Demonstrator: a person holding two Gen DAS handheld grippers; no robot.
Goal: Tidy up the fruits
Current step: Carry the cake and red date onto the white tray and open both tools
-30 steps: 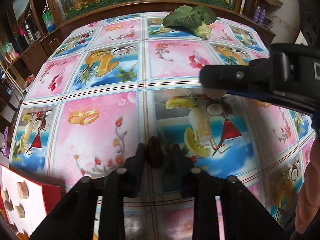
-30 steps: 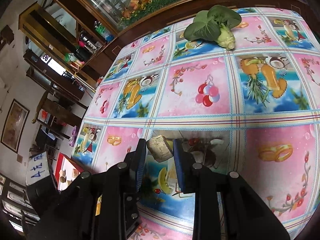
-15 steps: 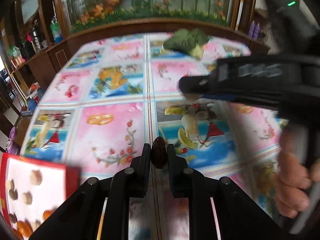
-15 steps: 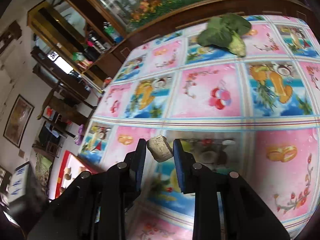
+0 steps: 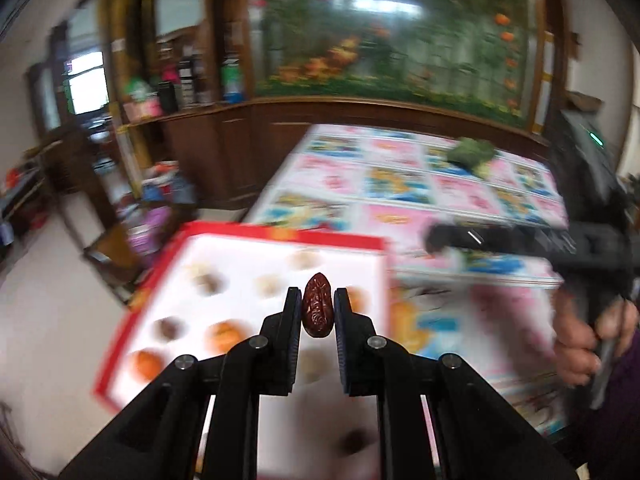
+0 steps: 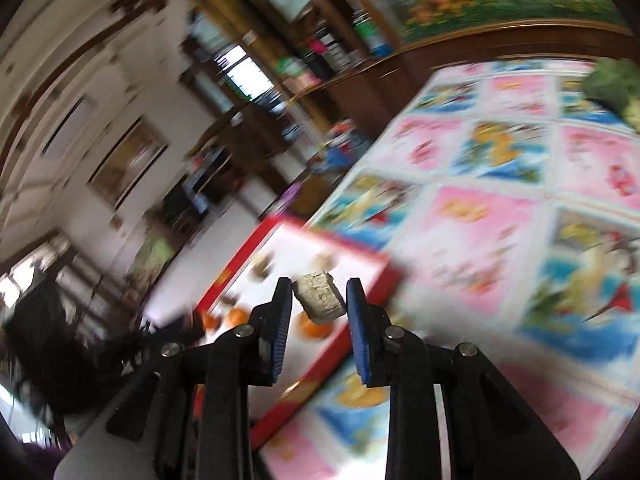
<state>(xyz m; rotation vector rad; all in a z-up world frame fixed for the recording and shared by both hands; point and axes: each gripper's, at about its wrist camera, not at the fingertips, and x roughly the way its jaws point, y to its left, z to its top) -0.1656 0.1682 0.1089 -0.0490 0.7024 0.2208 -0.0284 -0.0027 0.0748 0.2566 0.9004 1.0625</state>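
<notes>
A wrinkled red date (image 5: pixel 318 305) is sitting pinched upright in my left tool (image 5: pixel 317 312), above the red-rimmed white tray (image 5: pixel 240 240) at the desk (image 5: pixel 460 200) edge. My right tool (image 6: pixel 319 300) is gripping a pale cube (image 6: pixel 319 297) nearby, probably also heading for the tray. The tray is holding blurred orange and brown pieces in spaced hollows.

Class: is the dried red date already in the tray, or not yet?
Not yet. The date is clamped upright between the left gripper jaws, above the red-rimmed tray.
</notes>
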